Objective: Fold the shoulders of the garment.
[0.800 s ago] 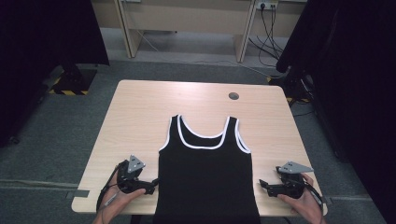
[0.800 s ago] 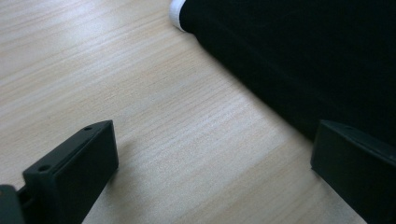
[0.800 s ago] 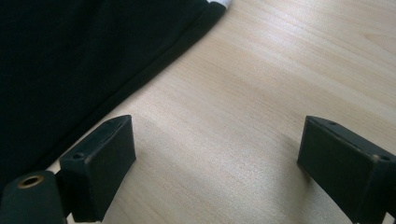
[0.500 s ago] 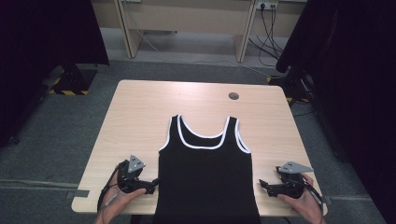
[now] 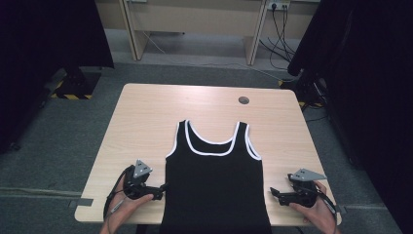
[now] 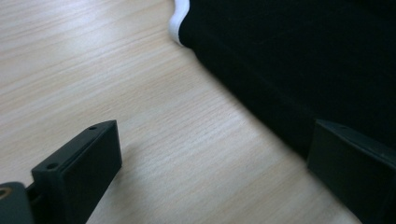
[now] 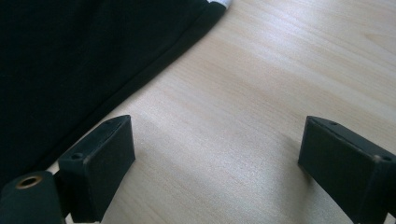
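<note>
1. Risk, left side: the left tool [image 5: 160, 187] has its jaws spread, one jaw over the side seam of the black vest [image 5: 214, 180] and the other over bare wood. A close from here would likely pinch only the top layer, or slide off the seam, so the vest would lift unevenly.
2. Risk, right side: the right tool [image 5: 273, 192], jaws also spread and holding nothing, sits just off the cloth. If it closes without moving inward, it would catch nothing.
3. Position: the vest lies flat on the table [image 5: 146, 112], straps toward the far edge, hem overhanging the near edge.
4. Relation: the vest lies between the two tools, near the table's near corners.
</note>
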A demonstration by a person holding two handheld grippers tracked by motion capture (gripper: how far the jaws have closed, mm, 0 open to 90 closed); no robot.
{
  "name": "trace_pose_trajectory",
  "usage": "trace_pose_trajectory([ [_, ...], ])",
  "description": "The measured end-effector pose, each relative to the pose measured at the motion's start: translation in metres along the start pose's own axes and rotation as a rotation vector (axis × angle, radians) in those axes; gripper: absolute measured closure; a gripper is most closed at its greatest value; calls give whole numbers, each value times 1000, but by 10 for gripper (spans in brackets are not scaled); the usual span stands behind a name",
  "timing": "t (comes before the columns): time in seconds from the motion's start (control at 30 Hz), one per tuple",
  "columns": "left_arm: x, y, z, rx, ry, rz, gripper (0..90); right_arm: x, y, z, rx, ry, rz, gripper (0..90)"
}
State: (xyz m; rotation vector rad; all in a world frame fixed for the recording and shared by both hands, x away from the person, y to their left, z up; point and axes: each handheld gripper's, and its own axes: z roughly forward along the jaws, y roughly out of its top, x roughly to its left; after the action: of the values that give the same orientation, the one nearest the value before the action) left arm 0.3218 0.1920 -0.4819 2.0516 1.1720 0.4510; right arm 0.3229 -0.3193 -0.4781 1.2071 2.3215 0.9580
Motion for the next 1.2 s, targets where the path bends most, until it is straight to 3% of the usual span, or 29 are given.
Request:
trace_pose_trajectory([
  [0.67,6,33,13,-32,-23,-3,20,0,1,1,3,2,1,103],
  [1.2,11,50,25,-28,-29,-11,22,1,3,3,2,6,-7,99],
])
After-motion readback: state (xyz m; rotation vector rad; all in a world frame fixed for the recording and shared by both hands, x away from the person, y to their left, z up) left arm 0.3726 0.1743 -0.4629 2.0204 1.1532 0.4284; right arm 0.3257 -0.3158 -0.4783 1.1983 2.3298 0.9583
